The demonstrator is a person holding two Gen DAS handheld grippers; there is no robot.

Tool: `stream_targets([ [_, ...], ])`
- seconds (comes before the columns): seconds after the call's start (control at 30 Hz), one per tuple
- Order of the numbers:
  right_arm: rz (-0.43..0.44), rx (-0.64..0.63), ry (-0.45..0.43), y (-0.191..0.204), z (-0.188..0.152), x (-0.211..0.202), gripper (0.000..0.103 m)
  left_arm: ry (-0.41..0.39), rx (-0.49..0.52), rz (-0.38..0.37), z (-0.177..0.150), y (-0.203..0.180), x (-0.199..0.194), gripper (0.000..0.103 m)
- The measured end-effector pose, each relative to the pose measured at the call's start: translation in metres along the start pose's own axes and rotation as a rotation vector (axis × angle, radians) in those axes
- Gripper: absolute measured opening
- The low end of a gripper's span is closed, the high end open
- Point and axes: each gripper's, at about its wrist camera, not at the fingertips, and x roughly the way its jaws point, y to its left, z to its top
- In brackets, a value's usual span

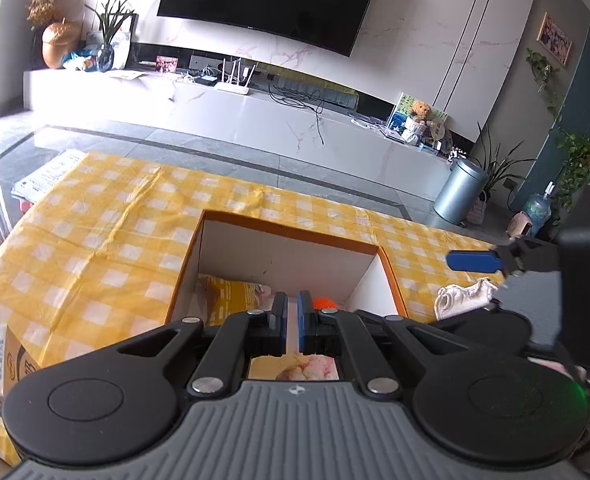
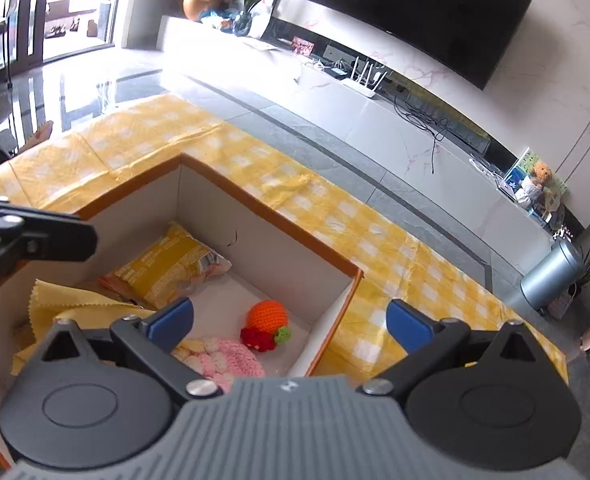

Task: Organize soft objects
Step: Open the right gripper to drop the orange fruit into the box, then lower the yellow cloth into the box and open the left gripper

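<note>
Behind left fingers, half-hidden orange ball

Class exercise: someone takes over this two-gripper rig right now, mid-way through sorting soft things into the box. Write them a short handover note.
Left gripper: shut, holding nothing, poised over the box.
Right gripper: fingers wide open, empty, above the box's right side.
In the box: yellow packet, yellow cloth, orange knitted ball, red knitted berry, pink knitted piece.
Outside: a white cloth lies on the checked tablecloth, right of the box.
Done: five items boxed.
Left: the white cloth appears to be the last one; probably the right gripper's pick.
</note>
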Motion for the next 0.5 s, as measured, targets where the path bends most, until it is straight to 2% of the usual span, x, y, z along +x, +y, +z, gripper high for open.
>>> stream_targets([
  [0.07, 0.003, 0.039, -0.045, -0.007, -0.007, -0.015, 0.100, -0.013, 0.054, 0.024, 0.009, -0.012, 0.005, 0.004],
  [0.13, 0.010, 0.072, -0.080, -0.014, -0.014, -0.027, 0.101, -0.007, 0.085, 0.008, 0.017, -0.020, 0.012, 0.004],
  [0.23, -0.005, 0.105, -0.109, -0.024, -0.025, -0.035, 0.101, 0.064, 0.086, -0.020, 0.028, -0.027, 0.038, 0.004],
  [0.37, -0.043, 0.176, -0.127, -0.039, -0.045, -0.039, 0.101, 0.122, 0.121, 0.003, 0.035, -0.035, 0.076, 0.004],
  [0.43, -0.038, 0.206, -0.118, -0.047, -0.053, -0.035, 0.101, 0.116, 0.102, -0.019, 0.035, -0.032, 0.095, 0.004],
  [0.5, -0.033, 0.225, -0.103, -0.055, -0.060, -0.029, 0.101, 0.166, 0.116, -0.008, 0.035, -0.029, 0.118, 0.005],
])
